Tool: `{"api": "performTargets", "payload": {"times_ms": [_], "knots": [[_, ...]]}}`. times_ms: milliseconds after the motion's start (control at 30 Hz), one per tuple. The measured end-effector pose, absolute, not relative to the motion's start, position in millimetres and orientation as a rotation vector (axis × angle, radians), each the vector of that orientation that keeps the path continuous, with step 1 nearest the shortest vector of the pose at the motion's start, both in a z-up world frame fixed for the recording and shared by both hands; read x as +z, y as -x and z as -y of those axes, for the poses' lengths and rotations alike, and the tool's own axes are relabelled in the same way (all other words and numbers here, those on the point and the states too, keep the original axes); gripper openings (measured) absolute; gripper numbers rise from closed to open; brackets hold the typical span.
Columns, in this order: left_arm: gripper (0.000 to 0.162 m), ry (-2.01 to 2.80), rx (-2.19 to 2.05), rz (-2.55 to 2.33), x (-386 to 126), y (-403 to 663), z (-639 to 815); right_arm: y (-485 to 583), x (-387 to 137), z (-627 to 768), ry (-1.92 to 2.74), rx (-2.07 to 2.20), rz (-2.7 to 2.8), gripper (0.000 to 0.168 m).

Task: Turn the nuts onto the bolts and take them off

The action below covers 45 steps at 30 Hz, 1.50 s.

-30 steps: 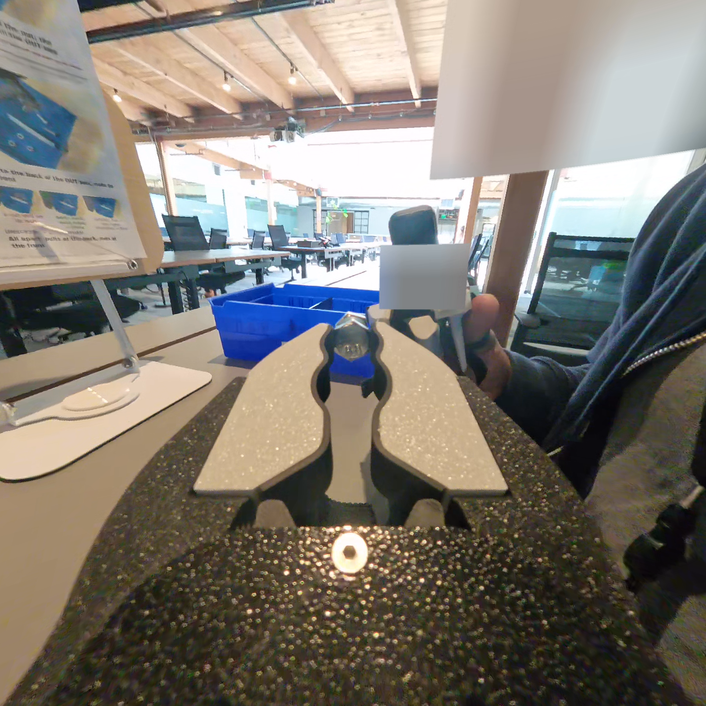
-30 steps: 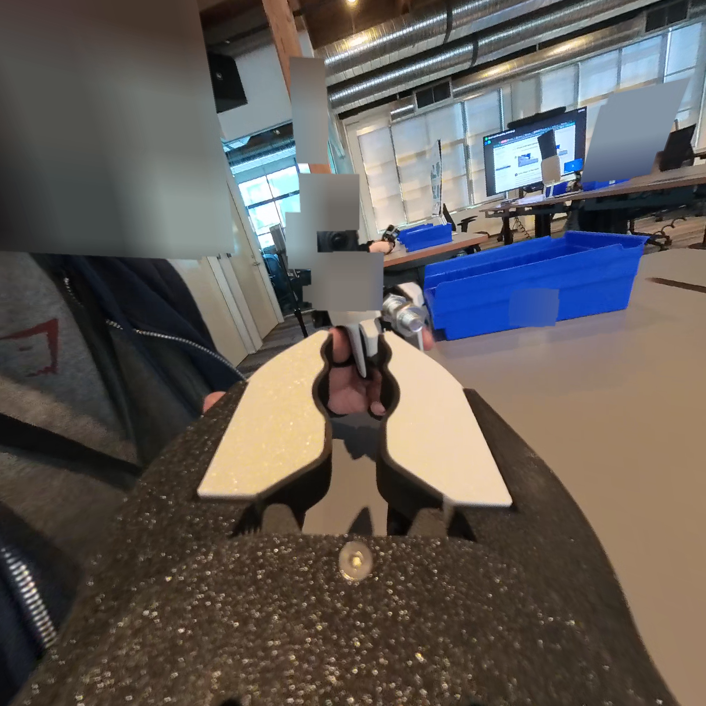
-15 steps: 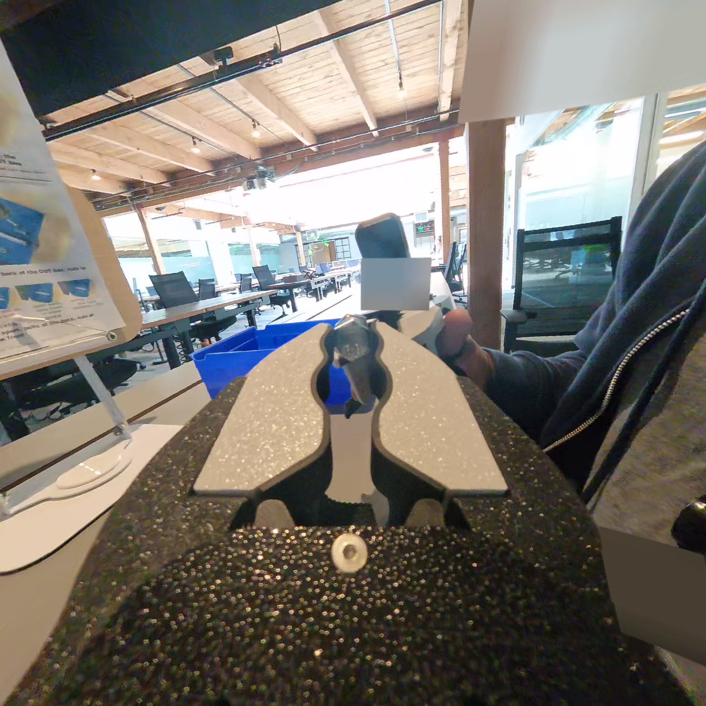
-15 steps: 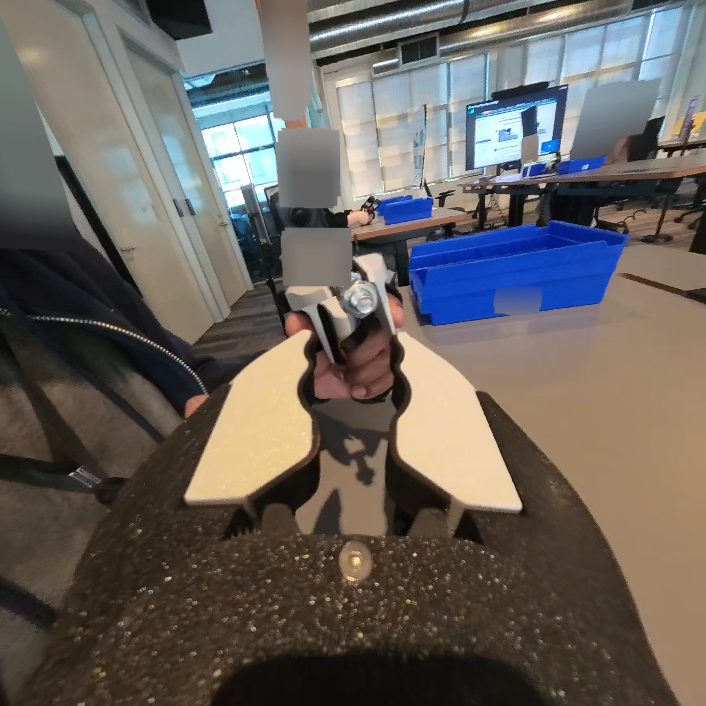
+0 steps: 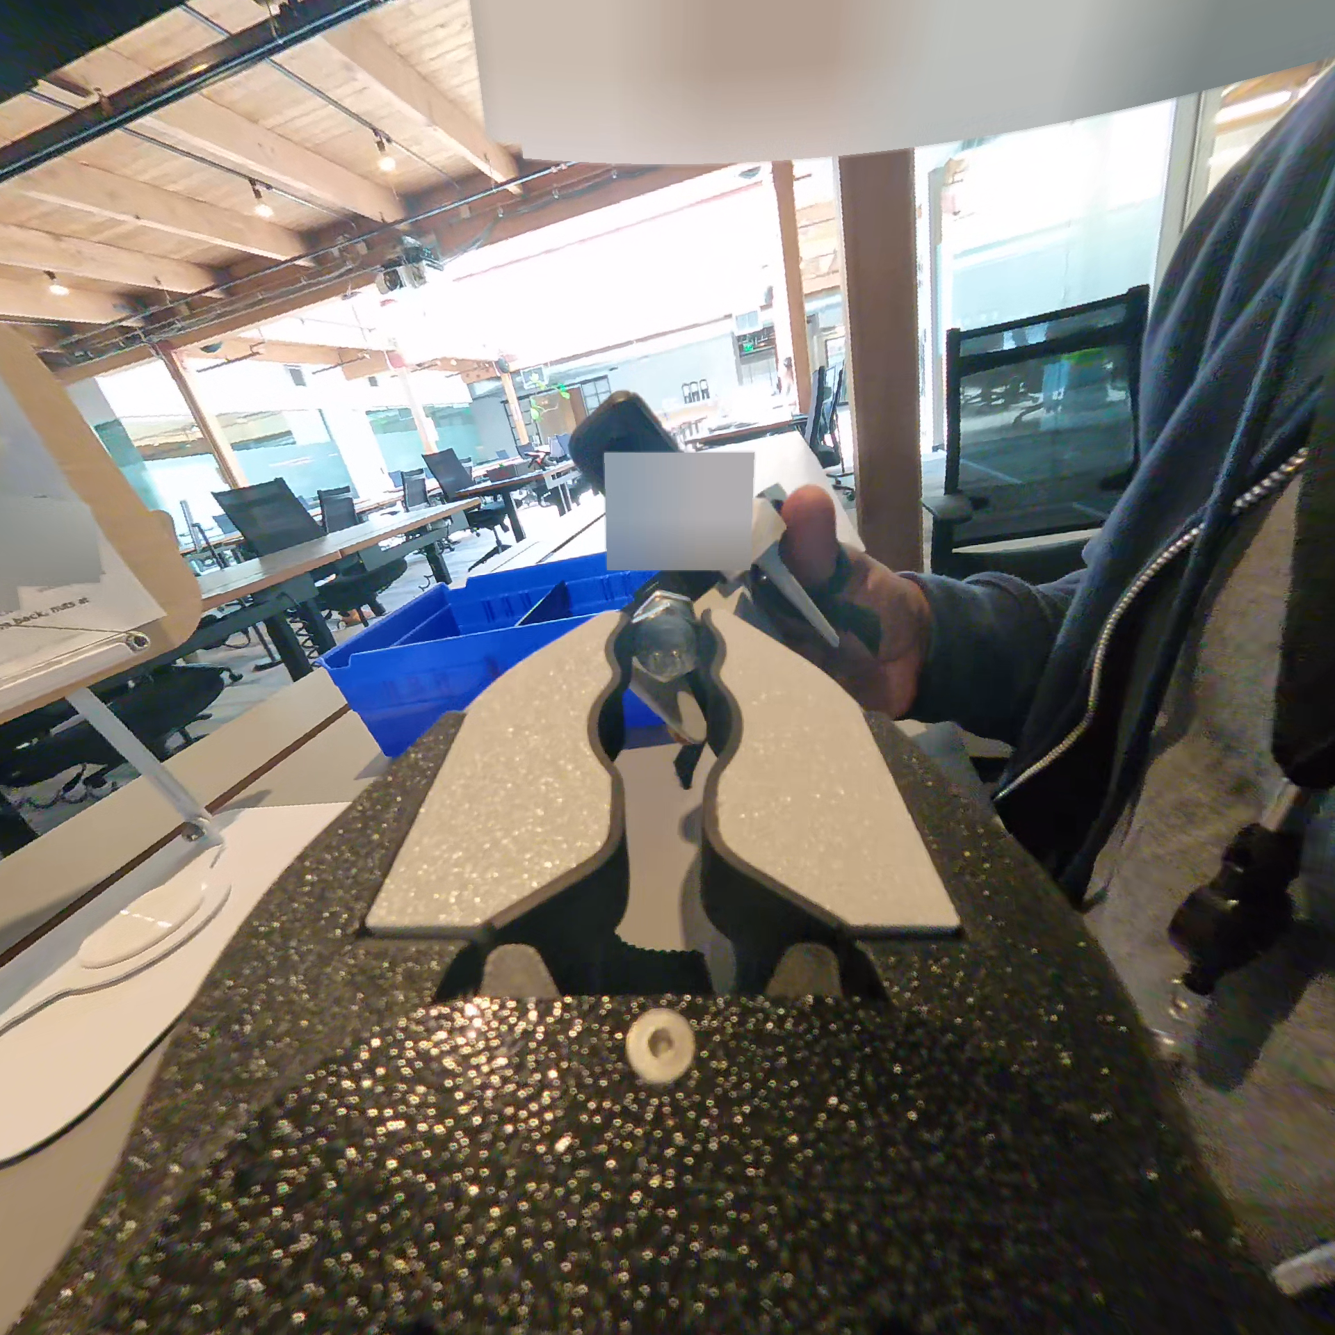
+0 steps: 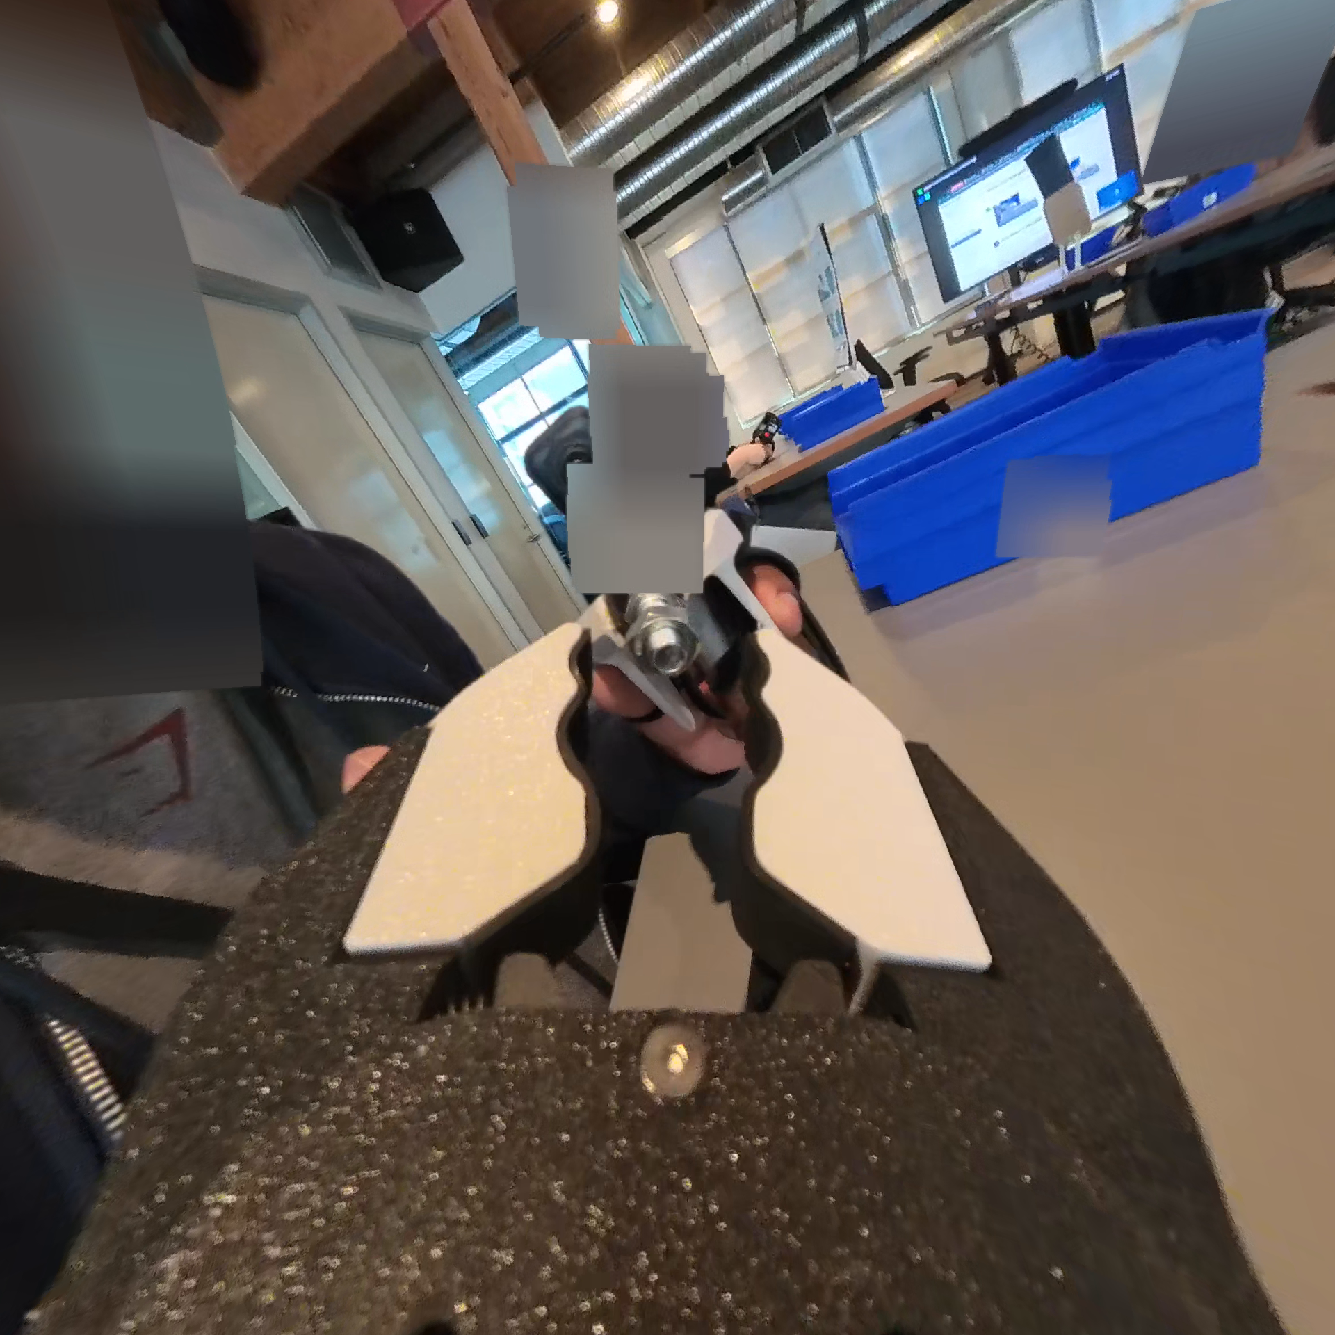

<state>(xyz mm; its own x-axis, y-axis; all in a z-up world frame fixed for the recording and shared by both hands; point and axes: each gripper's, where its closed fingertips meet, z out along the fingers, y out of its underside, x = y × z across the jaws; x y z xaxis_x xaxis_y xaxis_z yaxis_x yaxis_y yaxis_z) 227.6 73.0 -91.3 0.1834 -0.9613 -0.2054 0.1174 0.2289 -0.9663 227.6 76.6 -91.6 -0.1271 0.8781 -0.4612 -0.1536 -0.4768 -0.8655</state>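
The left hand-held gripper [image 5: 663,643] pinches the bolt [image 5: 661,644] above the table edge [image 5: 318,722].

I see the silver bolt [image 5: 661,643] held in the air above the table, its rounded head facing my left camera, while in the right view its threaded end [image 6: 670,654] points toward me with a silver hex nut [image 6: 654,636] sitting on it.

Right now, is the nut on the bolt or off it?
On. The nut sits threaded on the bolt, whose head the left gripper clamps; the bolt's tip pokes out past the nut.
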Motion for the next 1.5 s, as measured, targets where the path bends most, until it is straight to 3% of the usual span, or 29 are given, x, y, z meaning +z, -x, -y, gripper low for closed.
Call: {"api": "performTargets", "payload": {"times_ms": [667,1033,1500], "knots": [[0.017,0.947,-0.915,-1.257,-79,-234,-66,-236,-95,-64,1.254,1.642,0.927,0.038],[0.017,0.834,-1.272,-1.134,-73,-272,-94,-248,-109,-76,1.238,1.532,0.964,0.038],[0.018,0.853,-1.321,-1.089,-93,-275,-103,-260,-127,-92,1.312,1.409,0.941,0.039]]}}
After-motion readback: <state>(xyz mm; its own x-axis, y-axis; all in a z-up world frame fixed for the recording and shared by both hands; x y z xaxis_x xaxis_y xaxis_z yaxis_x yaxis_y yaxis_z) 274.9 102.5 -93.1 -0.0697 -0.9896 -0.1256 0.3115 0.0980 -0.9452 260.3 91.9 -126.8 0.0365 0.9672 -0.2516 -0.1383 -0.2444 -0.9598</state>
